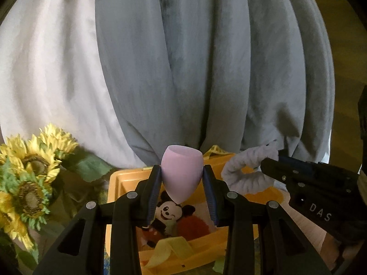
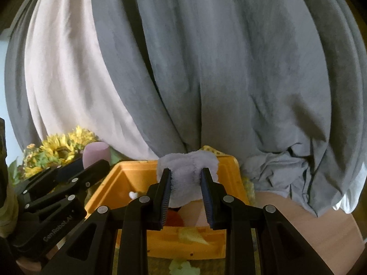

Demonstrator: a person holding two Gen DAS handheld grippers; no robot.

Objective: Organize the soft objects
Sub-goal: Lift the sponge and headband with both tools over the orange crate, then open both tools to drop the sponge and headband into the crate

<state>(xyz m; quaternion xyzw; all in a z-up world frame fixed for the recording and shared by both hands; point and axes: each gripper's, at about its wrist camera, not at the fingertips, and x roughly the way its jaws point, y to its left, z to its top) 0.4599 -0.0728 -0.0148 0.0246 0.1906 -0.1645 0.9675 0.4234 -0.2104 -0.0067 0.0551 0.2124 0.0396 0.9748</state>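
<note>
My left gripper (image 1: 182, 171) is shut on a pink egg-shaped makeup sponge (image 1: 182, 173), pointed end down, held above an orange tray (image 1: 119, 181) with a cartoon mouse print (image 1: 170, 210). My right gripper (image 2: 186, 176) is shut on a fluffy lilac scrunchie (image 2: 187, 162) over the same orange tray (image 2: 128, 171). The scrunchie (image 1: 243, 174) shows in the left wrist view as a curled band at the right gripper's tip (image 1: 266, 162). In the right wrist view the sponge (image 2: 95, 154) and the left gripper (image 2: 91, 167) appear at left.
Grey curtain (image 1: 206, 68) and white curtain (image 1: 50, 80) hang right behind the tray. Artificial sunflowers (image 1: 29, 171) stand at the left. A yellow-green cloth strip (image 1: 165, 249) lies in the tray's front. Wooden tabletop (image 2: 321, 224) shows to the right.
</note>
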